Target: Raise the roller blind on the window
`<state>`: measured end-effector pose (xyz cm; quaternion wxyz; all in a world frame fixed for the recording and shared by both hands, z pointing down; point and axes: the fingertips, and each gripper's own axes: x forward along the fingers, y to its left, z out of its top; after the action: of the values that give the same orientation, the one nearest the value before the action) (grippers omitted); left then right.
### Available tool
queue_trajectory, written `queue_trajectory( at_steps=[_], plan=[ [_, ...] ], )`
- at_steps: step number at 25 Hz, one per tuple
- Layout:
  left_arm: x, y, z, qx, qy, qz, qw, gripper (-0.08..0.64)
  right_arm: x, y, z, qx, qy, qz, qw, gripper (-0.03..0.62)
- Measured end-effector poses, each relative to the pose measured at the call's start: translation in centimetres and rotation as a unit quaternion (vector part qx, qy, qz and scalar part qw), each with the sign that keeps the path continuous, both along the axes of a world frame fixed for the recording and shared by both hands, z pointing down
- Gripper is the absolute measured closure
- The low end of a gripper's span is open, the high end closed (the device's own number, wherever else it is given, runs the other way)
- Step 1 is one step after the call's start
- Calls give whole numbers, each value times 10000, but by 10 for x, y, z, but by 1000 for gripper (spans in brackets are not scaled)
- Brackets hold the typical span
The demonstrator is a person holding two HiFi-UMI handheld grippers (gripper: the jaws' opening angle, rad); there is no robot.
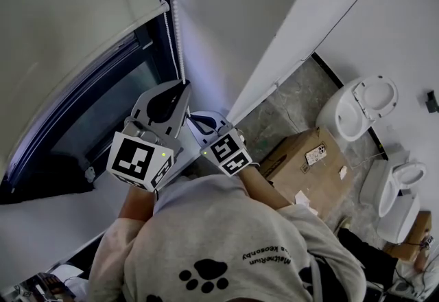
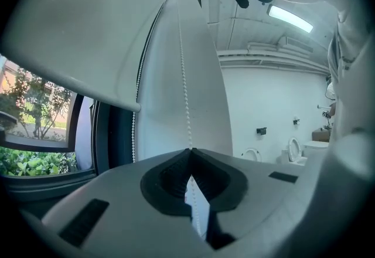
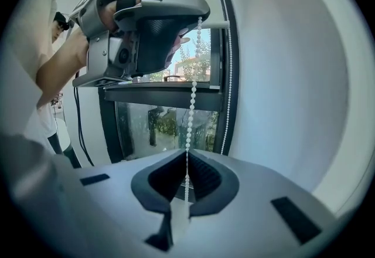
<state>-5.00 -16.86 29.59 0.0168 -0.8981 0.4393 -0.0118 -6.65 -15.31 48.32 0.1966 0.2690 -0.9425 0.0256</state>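
The white fabric roller blind (image 1: 62, 12) hangs over the upper part of the dark-framed window (image 1: 89, 101) at the left of the scene, and its bottom bar (image 1: 103, 31) leaves the lower glass bare, with green plants outside. Just right of the frame runs the white bead chain (image 1: 171, 12), two strands side by side against the white wall. The grey left gripper (image 1: 180, 88) points about level, its jaws pressed together on one strand of the chain (image 2: 183, 75). The grey right gripper (image 1: 195, 119) sits just below and nearer, tilted somewhat downward, its jaws likewise pinched on that same strand (image 3: 191, 98). The right gripper view shows the beads running straight down from the left gripper (image 3: 196, 19) into the right gripper (image 3: 186, 154). Both forearms reach forward, bent at the elbow, in front of the person's grey shirt (image 1: 226, 239). The hands are mostly hidden behind the marker cubes in the head view. The blind's top roller is out of frame, and the chain's lower loop is hidden by the grippers. Far right on the floor stand white toilet bowls (image 1: 363, 105) and a brown cardboard box (image 1: 309, 160).
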Motion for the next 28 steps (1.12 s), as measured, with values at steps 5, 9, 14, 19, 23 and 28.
queue_trajectory(
  at_steps=[5, 9, 14, 19, 23, 28],
  plan=[
    [-3, 0, -1, 63, 114, 2, 9999, 554, 1, 8, -14, -104, -79, -191, 9997, 427],
    [-4, -3, 0, 57, 42, 13, 10000, 554, 13, 4, -58, 87, -732, 90, 9972, 428],
    [-4, -3, 0, 15, 185, 107, 9998, 554, 25, 3, -112, 395, -1188, 113, 9921, 428],
    [-4, -4, 1, 72, 145, 100, 9998, 554, 34, 7, -146, 595, -1240, 147, 9904, 433],
    [-4, -5, 5, 47, 146, 72, 9999, 554, 40, 10, -176, 906, -1569, 230, 9832, 487],
    [-4, -6, 28, -144, 116, 19, 9998, 554, 43, 11, -196, 1274, -1637, 345, 9776, 559]
  ],
)
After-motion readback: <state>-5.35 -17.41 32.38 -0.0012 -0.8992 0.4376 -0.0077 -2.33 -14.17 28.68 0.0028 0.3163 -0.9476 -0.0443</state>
